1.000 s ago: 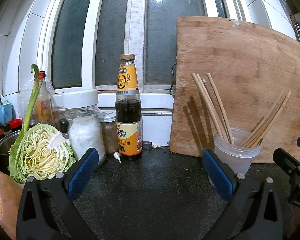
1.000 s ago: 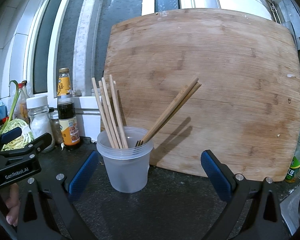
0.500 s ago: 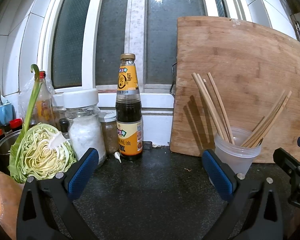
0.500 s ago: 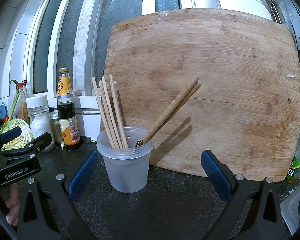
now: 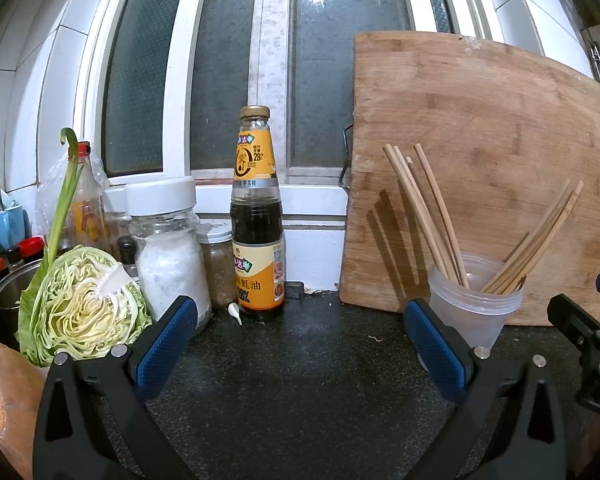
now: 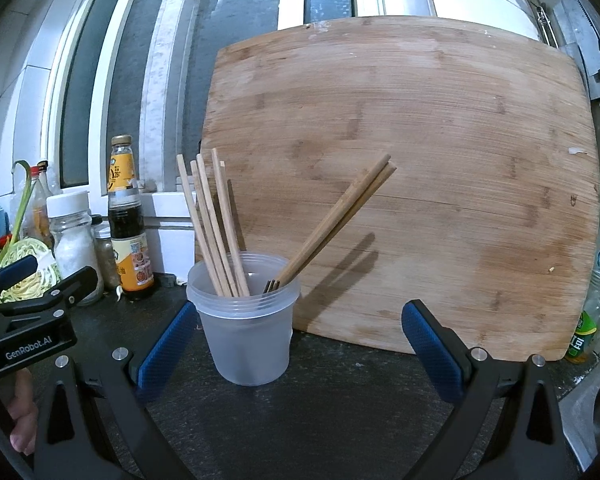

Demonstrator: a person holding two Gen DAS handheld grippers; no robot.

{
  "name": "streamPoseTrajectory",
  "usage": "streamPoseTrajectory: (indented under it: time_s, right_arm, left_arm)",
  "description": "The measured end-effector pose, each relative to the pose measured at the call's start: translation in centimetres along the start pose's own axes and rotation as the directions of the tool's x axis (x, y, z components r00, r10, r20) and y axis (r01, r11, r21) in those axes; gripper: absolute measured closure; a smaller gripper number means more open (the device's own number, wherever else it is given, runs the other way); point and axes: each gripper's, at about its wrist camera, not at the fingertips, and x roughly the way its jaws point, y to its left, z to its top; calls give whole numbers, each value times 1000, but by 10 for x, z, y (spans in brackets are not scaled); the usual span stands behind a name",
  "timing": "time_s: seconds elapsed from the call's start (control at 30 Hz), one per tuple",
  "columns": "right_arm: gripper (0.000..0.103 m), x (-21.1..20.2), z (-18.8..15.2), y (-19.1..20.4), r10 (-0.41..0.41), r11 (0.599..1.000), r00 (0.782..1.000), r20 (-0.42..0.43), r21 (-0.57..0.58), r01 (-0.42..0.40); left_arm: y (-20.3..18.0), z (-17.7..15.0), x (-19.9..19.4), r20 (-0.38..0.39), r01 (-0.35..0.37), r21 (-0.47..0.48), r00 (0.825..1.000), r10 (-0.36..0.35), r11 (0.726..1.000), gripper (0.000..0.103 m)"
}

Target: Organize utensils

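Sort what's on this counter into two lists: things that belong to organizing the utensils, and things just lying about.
Belongs to the job:
chopsticks
plastic cup holding them
left gripper and right gripper, both open and empty

Just lying about:
cutting board
sauce bottle
salt jar
cut cabbage

Wooden chopsticks [image 6: 216, 224] stand splayed in a translucent plastic cup [image 6: 246, 340] on the dark counter [image 6: 340, 420].
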Motion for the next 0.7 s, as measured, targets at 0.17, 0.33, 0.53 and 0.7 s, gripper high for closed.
streamPoseTrajectory:
  time_s: [0.17,0.33,0.53,0.7]
  right_arm:
    - [0,-1,0,0,-1,1000,1000,1,0,1]
    - [0,0,0,1,-1,1000,1000,0,0,1]
    - [0,-1,0,0,-1,1000,1000,0,0,1]
    - [0,0,0,1,-1,1000,1000,0,-1,1]
  left_arm:
    - [-1,0,0,3,-1,-1,1000,1,1000,0]
    - [-1,0,0,0,3,2,1000,-3,1000,0]
    - [-1,0,0,-1,2,3,1000,-2,1000,0]
    - [-2,0,-1,3,-4,6,1000,4,1000,0]
